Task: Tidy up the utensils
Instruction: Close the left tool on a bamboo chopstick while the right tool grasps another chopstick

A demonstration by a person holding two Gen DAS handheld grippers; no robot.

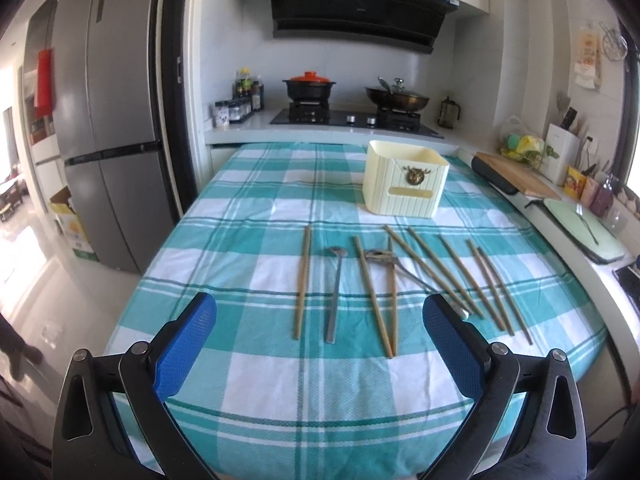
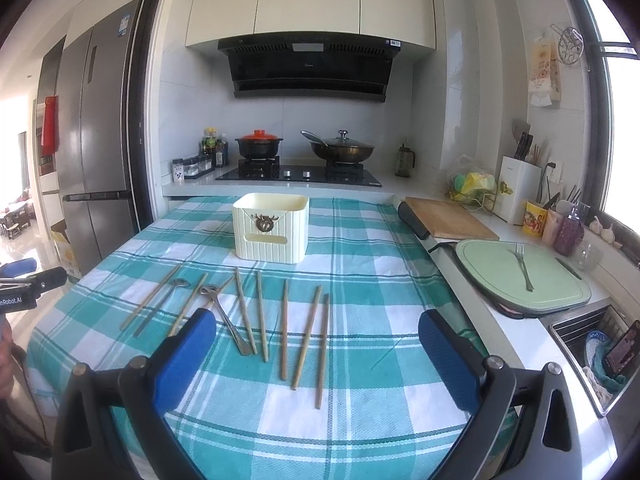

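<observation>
only the right wrist view shows a steel fork (image 2: pixel 524 266) on a pale green board (image 2: pixel 560 292), while both views show slim wooden chopsticks (image 1: pixel 304 280) and long metal spoons (image 1: pixel 335 296) spread mid-worktop before a ribbed cream plastic holder (image 1: pixel 404 184), left gripper (image 1: pixel 320 344) and right gripper (image 2: pixel 318 350) jaws released, blue-padded.

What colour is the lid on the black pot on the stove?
Orange-red, on the black pot's lid; the right wrist view shows it best.
</observation>
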